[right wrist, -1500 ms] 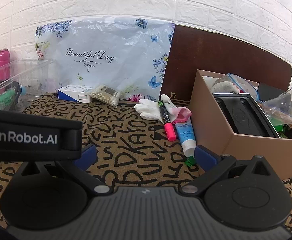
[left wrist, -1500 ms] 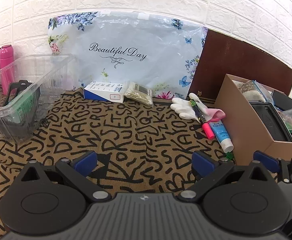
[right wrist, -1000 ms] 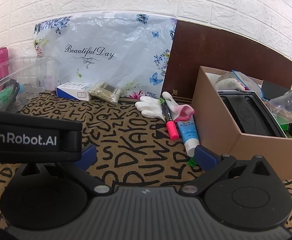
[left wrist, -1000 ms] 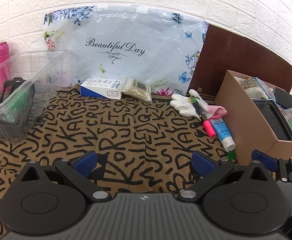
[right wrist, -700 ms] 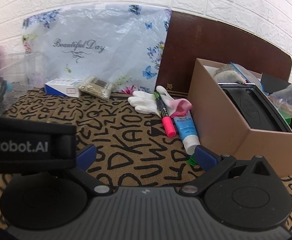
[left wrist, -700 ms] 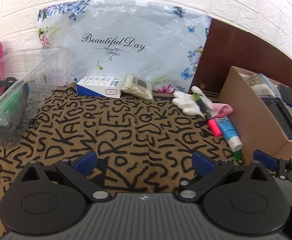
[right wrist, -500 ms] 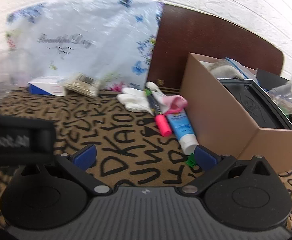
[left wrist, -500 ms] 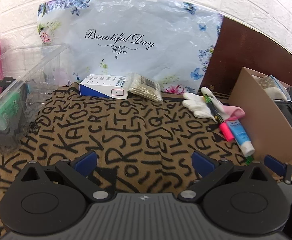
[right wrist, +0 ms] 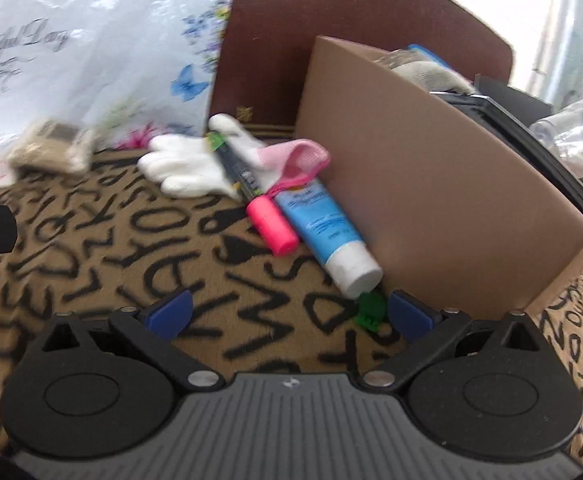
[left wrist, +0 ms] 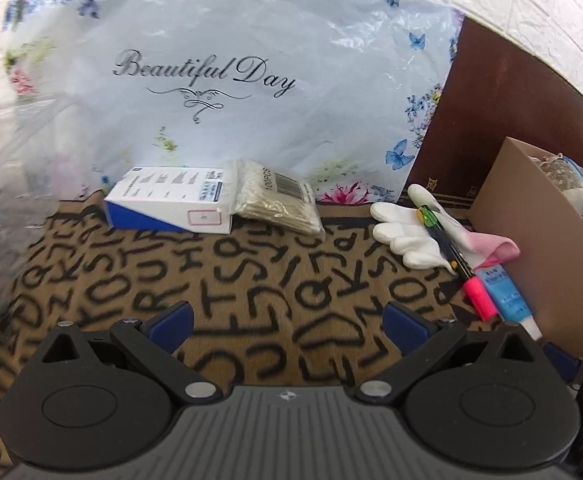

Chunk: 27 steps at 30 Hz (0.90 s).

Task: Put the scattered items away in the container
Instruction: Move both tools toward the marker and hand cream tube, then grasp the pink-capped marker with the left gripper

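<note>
both grippers, left (left wrist: 287,322) and right (right wrist: 289,312), sit nearer the clutter than before, jaws spread, empty; right one beside the box (right wrist: 431,184), open cloth (left wrist: 251,280) ahead.

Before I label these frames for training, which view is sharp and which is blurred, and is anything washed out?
Left wrist view: mostly sharp, print on the white and blue box and cotton swab pack legible, fisheye bending at the edges. Right wrist view: motion-blurred, the glove and blue tube smeared, the upper right corner blown out white.
</note>
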Each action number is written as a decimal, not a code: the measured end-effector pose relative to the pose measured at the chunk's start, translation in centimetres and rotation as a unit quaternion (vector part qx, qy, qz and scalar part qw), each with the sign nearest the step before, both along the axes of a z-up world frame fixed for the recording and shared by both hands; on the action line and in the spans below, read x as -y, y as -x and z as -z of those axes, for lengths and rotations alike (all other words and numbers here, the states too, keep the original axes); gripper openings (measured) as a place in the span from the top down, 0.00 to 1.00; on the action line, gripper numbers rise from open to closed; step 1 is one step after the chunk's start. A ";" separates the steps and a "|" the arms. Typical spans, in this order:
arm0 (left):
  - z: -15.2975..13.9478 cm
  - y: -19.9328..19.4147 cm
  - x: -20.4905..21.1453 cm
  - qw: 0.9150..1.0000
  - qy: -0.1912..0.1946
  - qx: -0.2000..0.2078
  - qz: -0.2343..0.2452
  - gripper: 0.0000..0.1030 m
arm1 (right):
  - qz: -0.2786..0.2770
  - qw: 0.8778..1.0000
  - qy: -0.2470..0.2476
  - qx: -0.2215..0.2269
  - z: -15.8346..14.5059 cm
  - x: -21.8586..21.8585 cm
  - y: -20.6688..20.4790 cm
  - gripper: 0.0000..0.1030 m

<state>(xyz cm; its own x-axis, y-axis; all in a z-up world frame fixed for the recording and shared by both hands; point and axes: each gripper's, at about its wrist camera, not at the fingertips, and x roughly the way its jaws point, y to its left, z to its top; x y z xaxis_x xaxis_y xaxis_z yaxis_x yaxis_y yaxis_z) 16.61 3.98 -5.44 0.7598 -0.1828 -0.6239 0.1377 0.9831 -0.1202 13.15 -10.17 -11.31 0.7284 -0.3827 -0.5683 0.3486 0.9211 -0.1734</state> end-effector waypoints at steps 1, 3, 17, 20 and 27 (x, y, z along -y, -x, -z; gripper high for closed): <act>0.2 -0.6 -0.1 1.000 0.002 -0.003 0.001 0.00 | 0.002 1.000 0.007 0.001 0.1 -0.1 -0.5 0.02; 0.4 -1.5 -0.3 1.000 0.007 -0.008 0.000 0.00 | 0.022 1.000 0.009 0.002 0.1 0.0 -1.8 0.01; 1.7 -3.5 -1.6 0.999 0.027 -0.024 -0.001 0.00 | 0.097 0.995 -0.027 0.010 0.1 0.7 -5.5 0.01; 1.4 -3.4 -2.4 0.999 0.029 -0.020 -0.010 0.00 | 0.027 0.999 -0.045 0.011 0.0 0.6 -6.9 0.01; 0.5 -3.0 -3.1 0.999 0.032 -0.008 -0.015 0.00 | -0.122 0.992 -0.008 0.033 -1.1 -0.5 -5.3 0.02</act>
<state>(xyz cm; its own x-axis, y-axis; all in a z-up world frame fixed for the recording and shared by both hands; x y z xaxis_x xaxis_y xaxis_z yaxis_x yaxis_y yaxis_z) 19.60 7.07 -5.96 0.7557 -0.1990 -0.6240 0.1052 0.9772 -0.1842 18.42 -9.68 -10.26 0.8339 -0.1818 -0.5210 0.1248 0.9819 -0.1428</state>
